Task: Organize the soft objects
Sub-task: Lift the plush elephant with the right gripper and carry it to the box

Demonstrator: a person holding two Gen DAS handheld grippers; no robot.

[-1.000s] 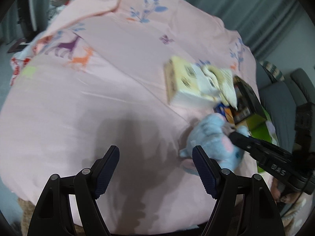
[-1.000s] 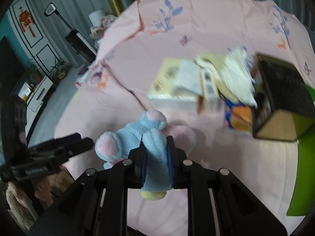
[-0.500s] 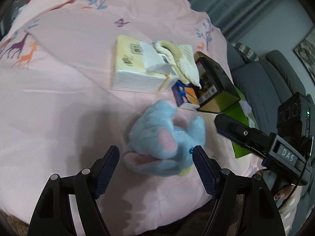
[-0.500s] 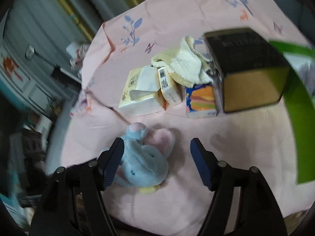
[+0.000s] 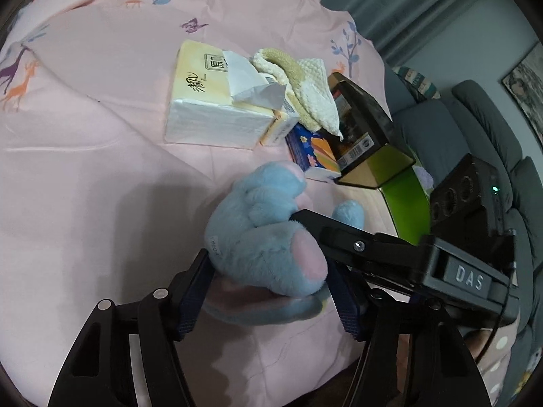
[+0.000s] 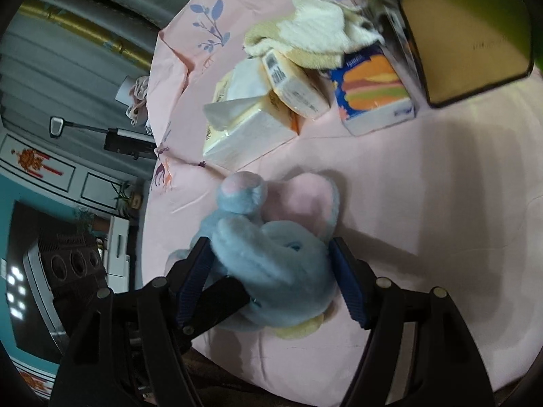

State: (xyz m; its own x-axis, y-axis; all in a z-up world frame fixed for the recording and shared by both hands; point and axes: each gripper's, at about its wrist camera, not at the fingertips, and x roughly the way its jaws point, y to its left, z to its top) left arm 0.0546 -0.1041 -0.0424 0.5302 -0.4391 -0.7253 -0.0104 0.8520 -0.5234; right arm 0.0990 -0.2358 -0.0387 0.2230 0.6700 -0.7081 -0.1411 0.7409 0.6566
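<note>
- A pink printed bedsheet (image 5: 101, 176) covers the surface, with grey curtains and a grey sofa behind it.
- Toward the far right edge of the sheet sits a cluster: a yellow tissue pack (image 5: 207, 101), a cream towel (image 5: 302, 84) draped over it, a small burger-print box (image 6: 373, 91) and a dark tin (image 5: 370, 135) — all touching or just beside one another.
- The blue plush elephant (image 5: 264, 230) lies on the sheet near its front edge, just short of the cluster.
- The left gripper (image 5: 271, 281) has its pads on both sides of the plush; whether it is squeezing or only bracketing I cannot tell.
- The right gripper (image 6: 271, 281) straddles the toy the same way, and again the pictures do not settle whether it bites.
- Step in hand, as I judge it: taking hold of the elephant — next comes a firm pinch by one gripper, the other freeing itself, then a lift clear of the boxes.
</note>
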